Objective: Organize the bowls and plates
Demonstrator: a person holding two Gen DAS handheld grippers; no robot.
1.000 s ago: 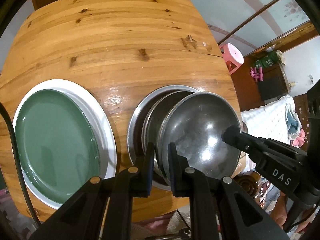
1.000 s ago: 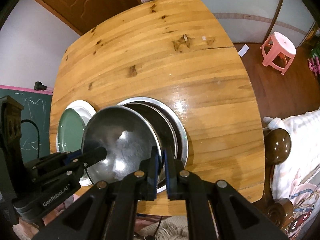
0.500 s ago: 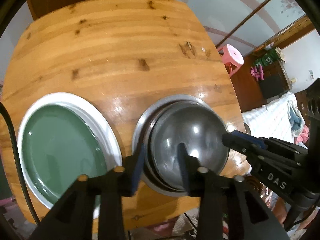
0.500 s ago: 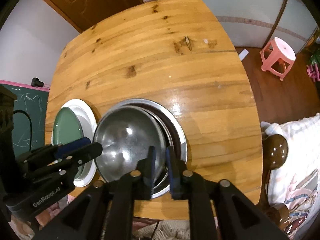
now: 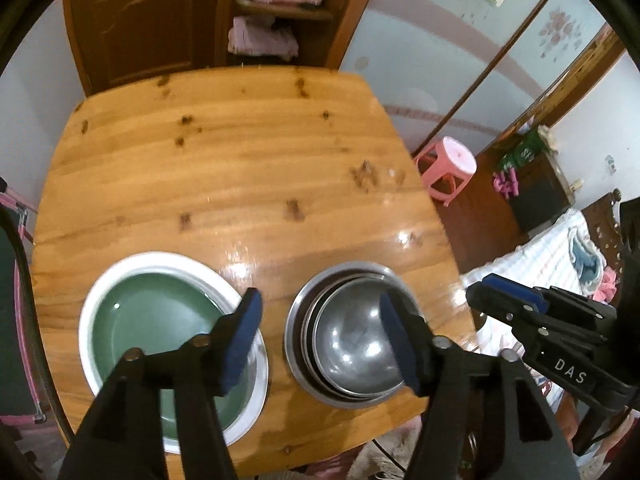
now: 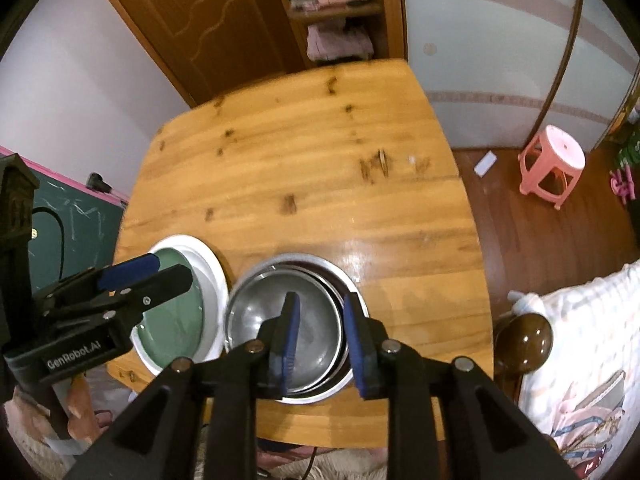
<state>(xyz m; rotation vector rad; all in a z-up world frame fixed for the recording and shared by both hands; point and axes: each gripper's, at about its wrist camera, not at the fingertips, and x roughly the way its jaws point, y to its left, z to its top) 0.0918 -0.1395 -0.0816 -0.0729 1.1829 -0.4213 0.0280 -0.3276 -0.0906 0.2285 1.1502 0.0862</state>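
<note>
- Left gripper spread wide and opening further, nothing pinched between the blue pads, hanging above the tabletop over the gap between plate and bowls.
- Right gripper parted narrowly and also opening, pads clear of the bowl rim below, nothing gripped.
- Directly beneath the right gripper: stack of steel bowls, nested one inside another, upright, near the front edge of the tabletop.
- Just beside the stack, toward the left gripper: green plate lying flat on a white plate, whose rim shows all around it.
- Rest of the wooden tabletop bare, knots showing in the grain.
- Beyond the tabletop: pink stool on the floor, wooden door behind.
</note>
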